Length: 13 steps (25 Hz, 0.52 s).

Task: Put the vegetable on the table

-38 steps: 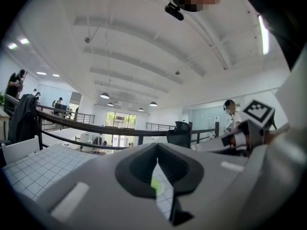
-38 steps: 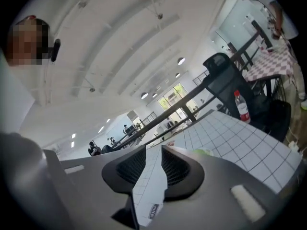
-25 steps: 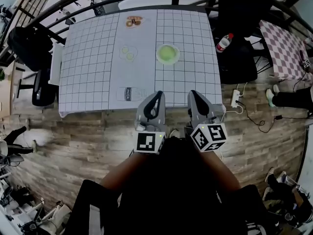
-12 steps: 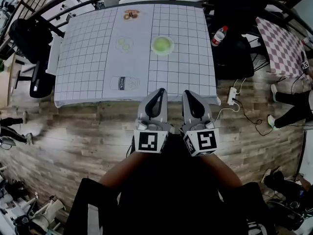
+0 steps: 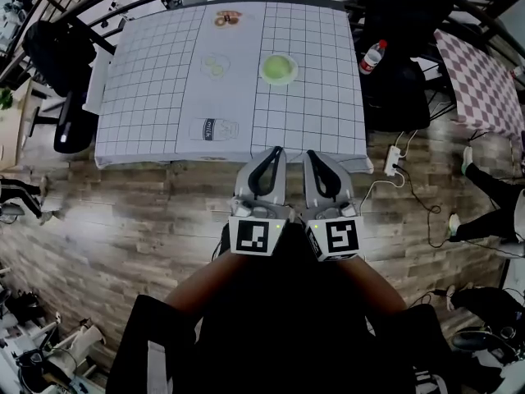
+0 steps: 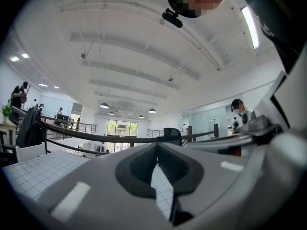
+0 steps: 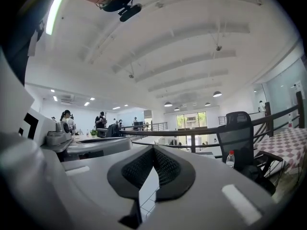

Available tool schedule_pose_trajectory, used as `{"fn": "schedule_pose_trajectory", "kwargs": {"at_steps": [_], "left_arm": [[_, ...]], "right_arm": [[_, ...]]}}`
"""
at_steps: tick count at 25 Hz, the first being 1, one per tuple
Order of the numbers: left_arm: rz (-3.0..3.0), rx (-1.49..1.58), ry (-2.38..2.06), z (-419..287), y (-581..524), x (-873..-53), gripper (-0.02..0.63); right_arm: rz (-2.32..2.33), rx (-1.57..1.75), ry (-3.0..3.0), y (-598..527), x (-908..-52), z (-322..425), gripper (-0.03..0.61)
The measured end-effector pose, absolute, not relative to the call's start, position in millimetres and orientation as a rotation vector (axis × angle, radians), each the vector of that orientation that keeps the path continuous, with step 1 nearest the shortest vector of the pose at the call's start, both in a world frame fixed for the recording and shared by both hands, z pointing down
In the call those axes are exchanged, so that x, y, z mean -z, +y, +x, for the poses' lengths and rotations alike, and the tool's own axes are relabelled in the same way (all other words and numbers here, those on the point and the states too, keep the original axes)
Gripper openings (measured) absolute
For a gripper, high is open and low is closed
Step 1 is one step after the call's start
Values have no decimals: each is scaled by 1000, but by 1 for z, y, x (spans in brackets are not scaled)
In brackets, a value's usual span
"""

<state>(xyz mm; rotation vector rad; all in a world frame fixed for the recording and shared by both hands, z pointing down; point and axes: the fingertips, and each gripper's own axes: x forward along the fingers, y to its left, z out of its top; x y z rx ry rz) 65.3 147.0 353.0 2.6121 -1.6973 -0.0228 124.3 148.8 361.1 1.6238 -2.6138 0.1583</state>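
Note:
A table under a white grid cloth fills the top of the head view. On it sits a round green thing, possibly a vegetable on a plate; too small to tell. My left gripper and right gripper are held side by side just short of the table's near edge, pointing level at it. Both are shut with nothing between the jaws. In the left gripper view my left gripper has its tips touching, and the right gripper view shows the right gripper the same.
The cloth also carries pale round slices, a milk-carton shape and brown food at the far edge. A black chair stands left, another chair with a bottle right. A power strip lies on the wood floor.
The two grippers have drawn closer together and nearer the table's edge. The right gripper has rolled, so its marker cube now faces squarely up.

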Motion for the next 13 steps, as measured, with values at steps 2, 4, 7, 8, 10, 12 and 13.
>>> {"fn": "schedule_pose_trajectory", "kwargs": {"at_steps": [2, 4, 7, 8, 10, 12, 13], "left_arm": [[2611, 29, -1717, 60, 152, -351, 8], [2608, 26, -1735, 55, 158, -352, 8], [2601, 11, -1751, 51, 169, -356, 8], [2601, 6, -1755, 50, 172, -358, 8], [2605, -9, -1758, 47, 178, -360, 8], [2607, -27, -1752, 45, 184, -364, 8], [2606, -34, -1748, 44, 186, -366, 8]], "right_arm": [[1604, -173, -2621, 152, -364, 119, -3], [1583, -175, -2626, 157, -366, 113, -3], [1562, -170, -2628, 167, -371, 106, -3], [1560, -164, -2628, 170, -373, 104, -3], [1543, -148, -2620, 176, -375, 99, -3], [1526, -147, -2612, 180, -378, 94, -3], [1520, -149, -2611, 182, -380, 92, -3]]}}
